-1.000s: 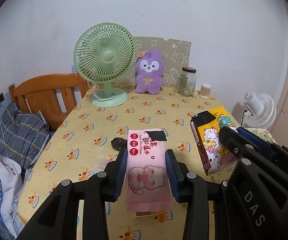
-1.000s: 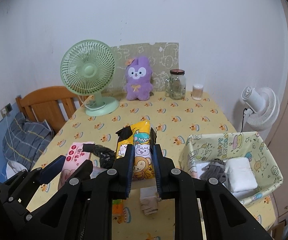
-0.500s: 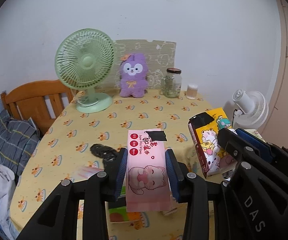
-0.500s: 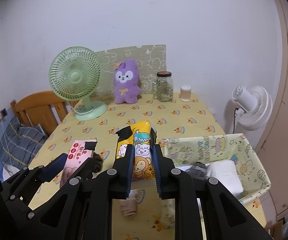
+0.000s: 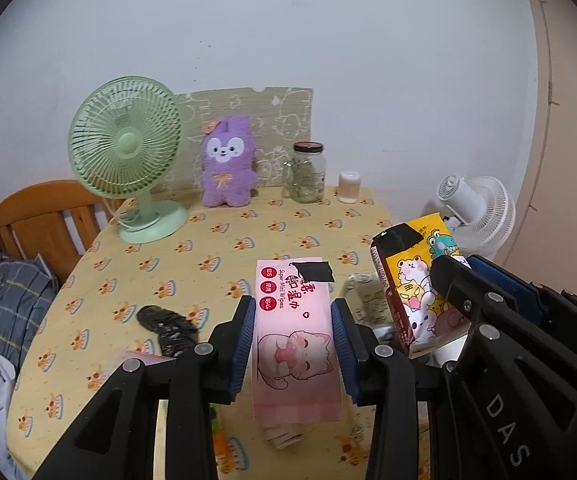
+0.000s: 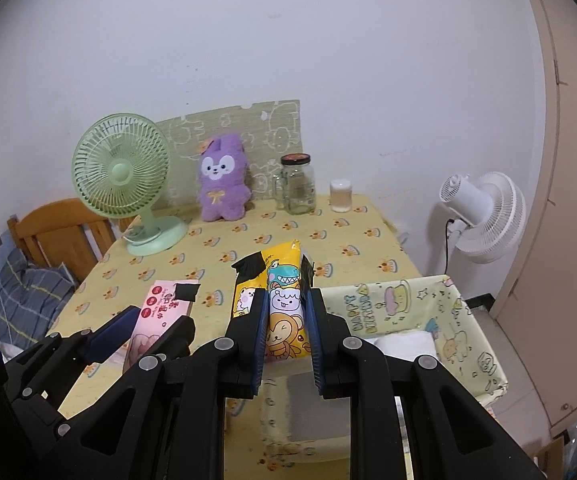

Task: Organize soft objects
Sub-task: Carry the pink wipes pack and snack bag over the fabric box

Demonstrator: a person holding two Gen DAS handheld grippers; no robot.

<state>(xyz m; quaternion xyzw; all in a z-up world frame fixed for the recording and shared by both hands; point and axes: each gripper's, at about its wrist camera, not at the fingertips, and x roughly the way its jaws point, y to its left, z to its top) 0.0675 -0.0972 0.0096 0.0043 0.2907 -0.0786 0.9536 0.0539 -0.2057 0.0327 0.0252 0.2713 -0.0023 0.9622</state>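
Behind our grippers we see a green fan [image 5: 126, 152], plush [image 5: 228, 160] and jar [image 5: 306, 172], while our left gripper [image 5: 293, 336] clamps pink wipes [image 5: 292, 320] and our right gripper [image 6: 287, 322] clamps a yellow pack [image 6: 280, 300] beside the basket [image 6: 428, 304].

Right gripper [image 6: 286, 334]: pads clamped on both sides of yellow cartoon tissue pack [image 6: 278, 300], held upright above near desk [image 6: 248, 240] edge. Left gripper [image 6: 144, 330] at lower left, closed on pink wipes pack [image 6: 160, 308]. Fabric storage basket [image 6: 464, 320] to the right, white folded cloth [image 6: 404, 344] inside. Far desk edge: green fan [image 6: 122, 172], purple plush [image 6: 222, 178], glass jar [image 6: 296, 186]. White fan [image 6: 484, 212] beyond the desk.
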